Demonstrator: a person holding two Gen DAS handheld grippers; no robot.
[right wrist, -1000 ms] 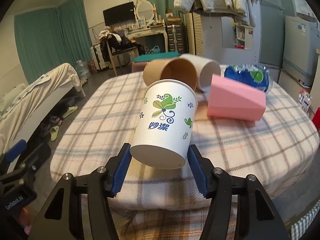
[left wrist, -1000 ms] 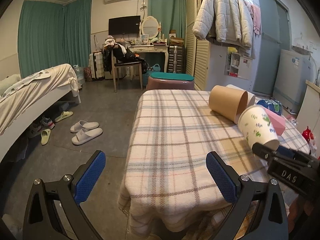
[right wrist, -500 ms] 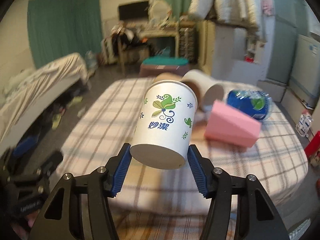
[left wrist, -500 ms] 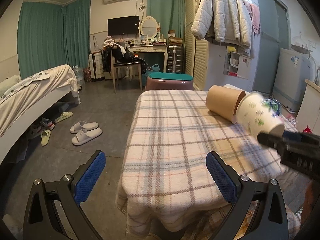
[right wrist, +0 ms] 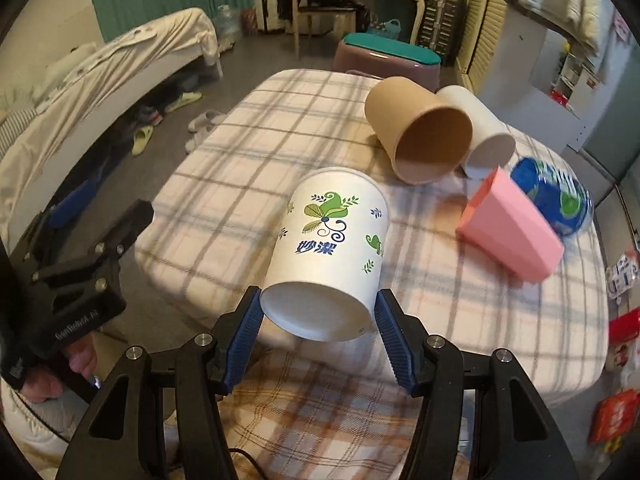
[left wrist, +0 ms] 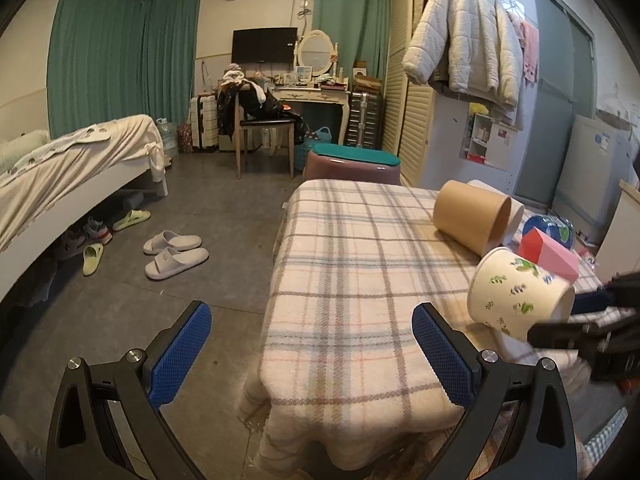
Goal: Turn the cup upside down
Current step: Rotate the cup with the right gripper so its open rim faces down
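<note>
Right tool [right wrist: 318, 342] clamped on cup [right wrist: 330, 252], base toward lens, frame center. Left tool [left wrist: 312, 350] spread wide, holding nothing, lower frame.

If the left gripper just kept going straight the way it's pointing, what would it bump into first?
Probably the near left corner of the plaid-covered table. The left gripper is open and holds nothing, aimed roughly at that edge. Depth is hard to judge; it might pass over the cloth, or slip past the corner toward the floor.
</note>
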